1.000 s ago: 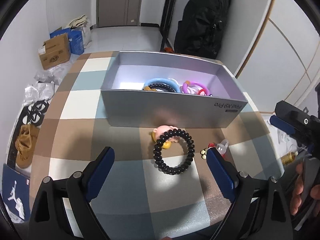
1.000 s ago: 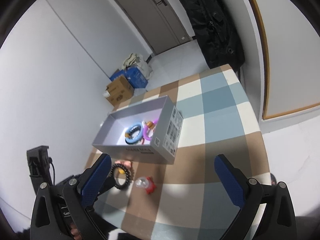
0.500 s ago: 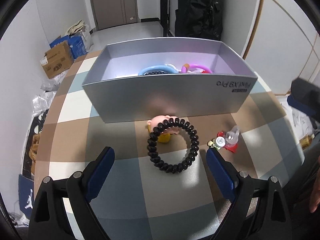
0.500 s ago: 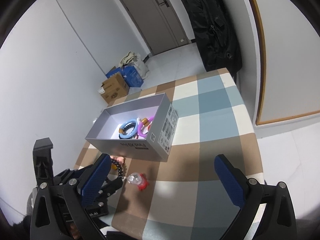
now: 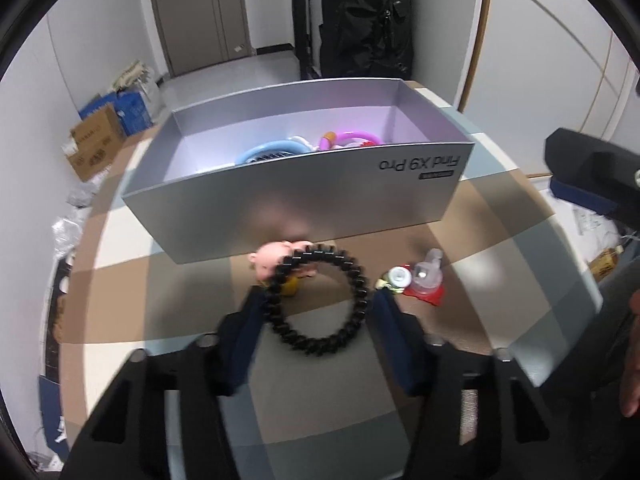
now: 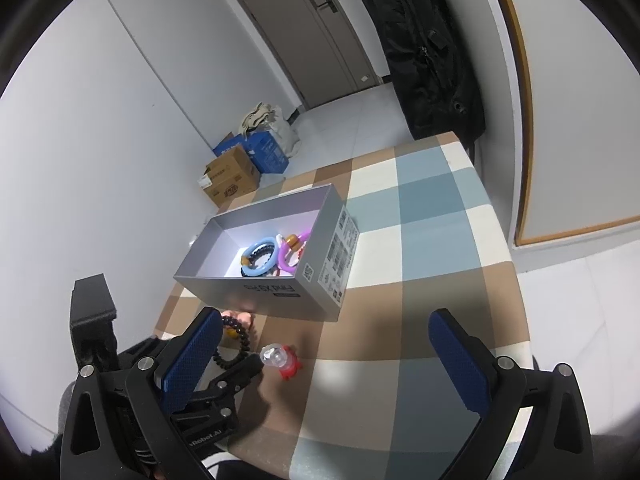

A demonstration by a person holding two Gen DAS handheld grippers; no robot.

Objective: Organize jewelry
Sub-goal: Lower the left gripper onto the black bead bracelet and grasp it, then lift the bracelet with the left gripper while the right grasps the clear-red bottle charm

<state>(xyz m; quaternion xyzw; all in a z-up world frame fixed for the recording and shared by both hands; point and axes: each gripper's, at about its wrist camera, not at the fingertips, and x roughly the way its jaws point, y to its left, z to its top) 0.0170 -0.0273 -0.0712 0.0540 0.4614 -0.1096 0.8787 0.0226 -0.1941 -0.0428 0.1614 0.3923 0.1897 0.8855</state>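
A black beaded bracelet (image 5: 318, 300) lies on the checked tablecloth in front of an open silver box (image 5: 304, 204). My left gripper (image 5: 318, 308) has its blue pads on either side of the bracelet, touching or nearly touching its beads. A pink pig charm (image 5: 276, 260) lies under the bracelet's far edge. A red and clear charm (image 5: 422, 282) lies to the right. The box holds a blue ring (image 6: 260, 258) and a purple ring (image 6: 290, 250). My right gripper (image 6: 324, 356) is open and empty, held high above the table.
Cardboard and blue boxes (image 6: 240, 168) stand on the floor beyond the table. A black coat (image 6: 432, 52) hangs by the door. The table's right edge (image 6: 516, 292) is near the wall. The person's hand (image 5: 630, 360) shows at the right.
My left gripper has moved forward and its jaws have narrowed around the black bracelet. My right gripper has risen slightly and stays open.
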